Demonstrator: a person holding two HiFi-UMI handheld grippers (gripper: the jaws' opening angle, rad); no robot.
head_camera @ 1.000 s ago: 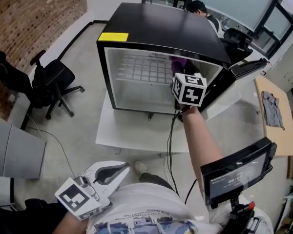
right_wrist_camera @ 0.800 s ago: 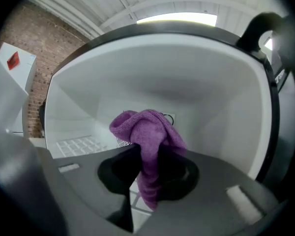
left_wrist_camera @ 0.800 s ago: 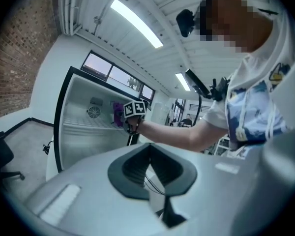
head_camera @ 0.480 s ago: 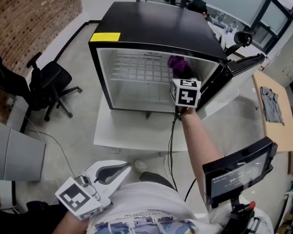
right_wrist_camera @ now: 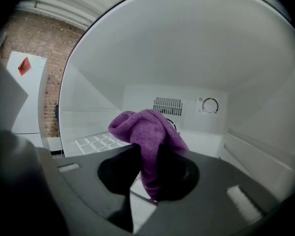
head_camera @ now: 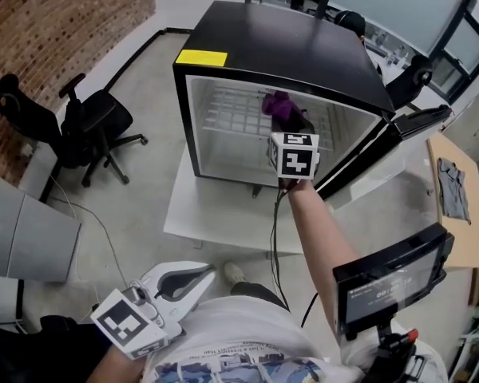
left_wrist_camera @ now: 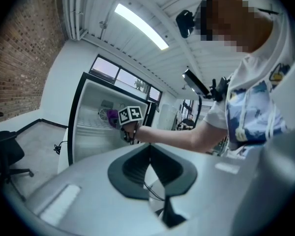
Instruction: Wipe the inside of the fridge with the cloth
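A small black fridge (head_camera: 287, 50) with a white interior stands open on a low white platform, its door (head_camera: 387, 146) swung out to the right. My right gripper (head_camera: 287, 126) reaches into the fridge's opening, shut on a purple cloth (head_camera: 281, 106) that bunches up above the jaws (right_wrist_camera: 146, 146). The right gripper view looks at the white back wall with a vent (right_wrist_camera: 167, 105) and a dial (right_wrist_camera: 210, 105). My left gripper (head_camera: 193, 282) hangs low by my body, far from the fridge, shut with nothing in it (left_wrist_camera: 148, 159).
A wire shelf (head_camera: 231, 114) lies inside the fridge. Black office chairs (head_camera: 80, 130) stand to the left by a brick wall. A screen on a stand (head_camera: 387, 282) is at the lower right, and a wooden table (head_camera: 455, 190) with a grey cloth is farther right.
My right gripper has carried the purple cloth leftward and deeper inside the fridge. The head view has shifted. The left gripper has stayed put.
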